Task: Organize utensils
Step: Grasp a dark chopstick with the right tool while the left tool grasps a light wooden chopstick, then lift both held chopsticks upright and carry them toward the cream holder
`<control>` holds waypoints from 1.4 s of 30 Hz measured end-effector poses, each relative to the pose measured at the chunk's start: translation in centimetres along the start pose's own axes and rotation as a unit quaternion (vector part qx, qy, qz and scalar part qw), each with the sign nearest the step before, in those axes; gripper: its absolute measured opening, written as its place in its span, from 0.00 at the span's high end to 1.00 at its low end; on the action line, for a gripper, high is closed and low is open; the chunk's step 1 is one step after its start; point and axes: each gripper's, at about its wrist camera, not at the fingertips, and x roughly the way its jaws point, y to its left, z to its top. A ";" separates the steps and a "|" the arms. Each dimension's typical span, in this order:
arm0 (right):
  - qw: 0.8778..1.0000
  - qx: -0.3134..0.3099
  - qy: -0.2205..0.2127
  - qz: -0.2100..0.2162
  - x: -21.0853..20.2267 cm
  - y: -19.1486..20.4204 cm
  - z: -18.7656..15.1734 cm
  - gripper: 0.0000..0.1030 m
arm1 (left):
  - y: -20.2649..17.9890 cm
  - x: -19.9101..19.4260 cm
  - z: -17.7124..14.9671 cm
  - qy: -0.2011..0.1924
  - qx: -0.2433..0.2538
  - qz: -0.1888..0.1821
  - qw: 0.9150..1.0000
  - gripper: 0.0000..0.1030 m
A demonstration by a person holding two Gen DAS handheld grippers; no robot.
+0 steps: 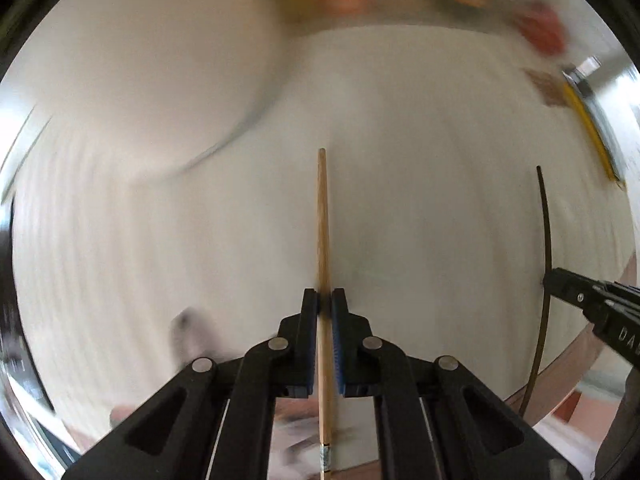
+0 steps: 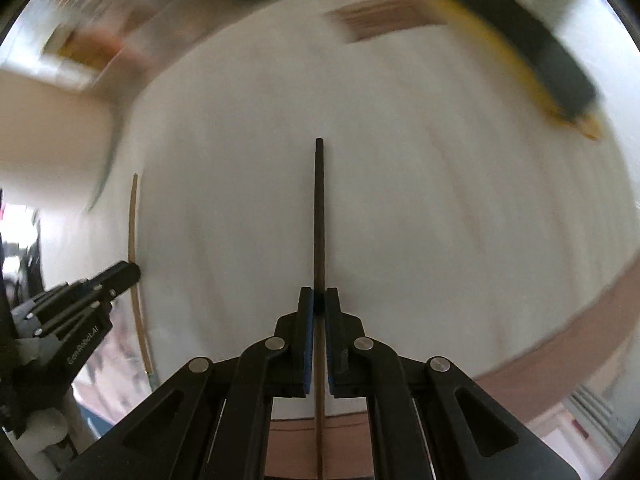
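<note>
Left wrist | left tool [image 1: 324, 300] clamps light chopstick [image 1: 323, 216] | background blurred

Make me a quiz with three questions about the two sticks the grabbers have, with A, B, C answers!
1. What colour is the stick in the left gripper?
A. light wood
B. bright green
C. white

2. Where is the dark chopstick?
A. lying flat on the white table
B. between the right gripper jaws
C. inside a cup

3. How do the left gripper's jaws stand?
A. wide open
B. out of sight
C. closed on the light chopstick

Answers:
1 A, the left wrist view shows a pale tan stick between the blue pads.
2 B, the right wrist view shows the dark stick running up from between the jaws.
3 C, both pads press against the stick's sides.
</note>
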 end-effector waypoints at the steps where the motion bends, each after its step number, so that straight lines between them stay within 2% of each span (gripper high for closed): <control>1: 1.000 -0.019 0.007 0.007 0.5 1.9 0.0 0.95 | 1.9 -0.1 -0.7 0.002 -0.022 0.002 1.000 0.96; 4: 0.998 -0.060 0.021 0.015 1.5 6.1 0.0 0.95 | 6.4 -0.2 -2.4 0.013 -0.087 -0.010 0.996 0.96; 7: 0.994 -0.103 0.044 0.010 2.7 10.1 -0.2 0.95 | 9.1 0.2 -3.6 0.021 -0.138 -0.037 0.990 0.95; 10: 0.988 -0.142 0.058 -0.016 3.2 12.6 0.1 0.95 | 10.2 0.1 -4.0 0.018 -0.156 -0.054 0.986 0.95; 13: 0.985 -0.151 0.075 -0.034 3.4 13.8 0.3 0.95 | 11.8 0.0 -3.9 0.017 -0.152 -0.053 0.987 0.92; 14: 0.984 -0.155 0.084 -0.037 3.8 14.2 1.5 0.95 | 12.1 0.0 -3.7 0.017 -0.152 -0.052 0.987 0.91; 18: 0.983 -0.141 0.113 -0.036 4.6 14.9 3.3 0.94 | 10.9 0.3 -2.7 0.015 -0.149 -0.046 0.988 0.91; 23: 0.981 -0.150 0.111 -0.052 4.5 13.9 5.8 0.94 | 10.4 0.0 -2.7 0.013 -0.140 -0.034 0.989 0.91; 29: 0.981 -0.149 0.110 -0.060 4.6 13.9 4.9 0.94 | 7.9 0.4 -2.9 0.009 -0.136 -0.024 0.990 0.91; 32: 0.981 -0.145 0.113 -0.063 4.6 13.8 5.3 0.94 | 6.4 0.7 -2.0 0.009 -0.139 -0.025 0.990 0.91; 40: 0.974 -0.168 0.097 -0.118 5.1 16.1 4.5 0.94 | 7.4 0.0 -0.8 0.013 -0.126 -0.015 0.992 0.91; 42: 0.973 -0.172 0.084 -0.128 5.1 16.6 3.9 0.93 | 6.9 0.2 -0.7 0.014 -0.126 -0.012 0.992 0.95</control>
